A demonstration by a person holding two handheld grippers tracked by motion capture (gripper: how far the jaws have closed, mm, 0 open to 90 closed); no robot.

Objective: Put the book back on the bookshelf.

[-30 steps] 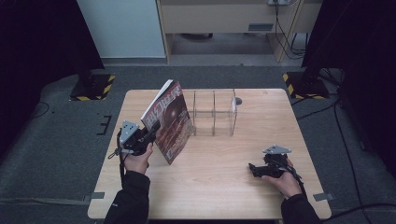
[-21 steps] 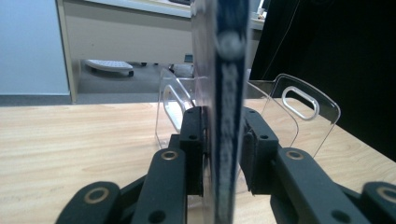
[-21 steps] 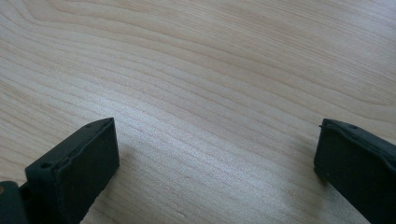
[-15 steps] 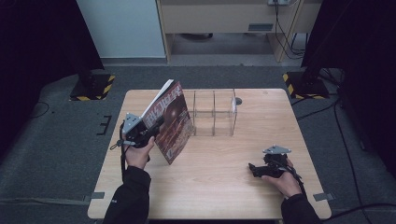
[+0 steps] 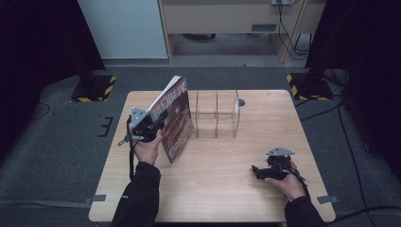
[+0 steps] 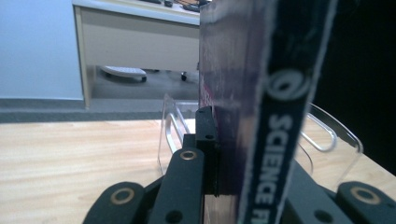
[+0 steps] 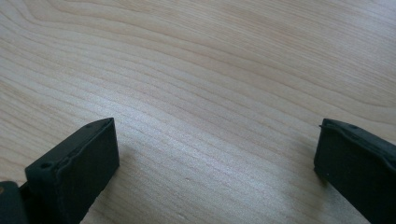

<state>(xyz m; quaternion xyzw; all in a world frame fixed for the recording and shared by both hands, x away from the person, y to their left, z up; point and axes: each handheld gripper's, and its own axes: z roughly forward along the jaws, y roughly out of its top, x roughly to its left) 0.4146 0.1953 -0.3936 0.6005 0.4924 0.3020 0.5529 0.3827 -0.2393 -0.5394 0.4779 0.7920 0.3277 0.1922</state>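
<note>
Wooden bench (image 5: 213, 189), high view: one magazine (image 5: 175, 118) stands tilted on its lower edge, just left of one clear acrylic rack (image 5: 215, 113) with three compartments. My left gripper (image 5: 150, 126) clamps the magazine's left edge; my right gripper (image 5: 265, 171) rests on the bench, well apart. Left gripper view: jaws pressed on the magazine (image 6: 261, 112), spine reading "SCIENCE", rack (image 6: 327, 135) behind. Right gripper view: jaws wide apart over bare bench (image 7: 210, 93).

A light wooden table (image 5: 213, 189) is seen. A clear divided rack (image 5: 215, 113) is set near its far edge, and a round hole (image 5: 241, 101) is cut beside it.
</note>
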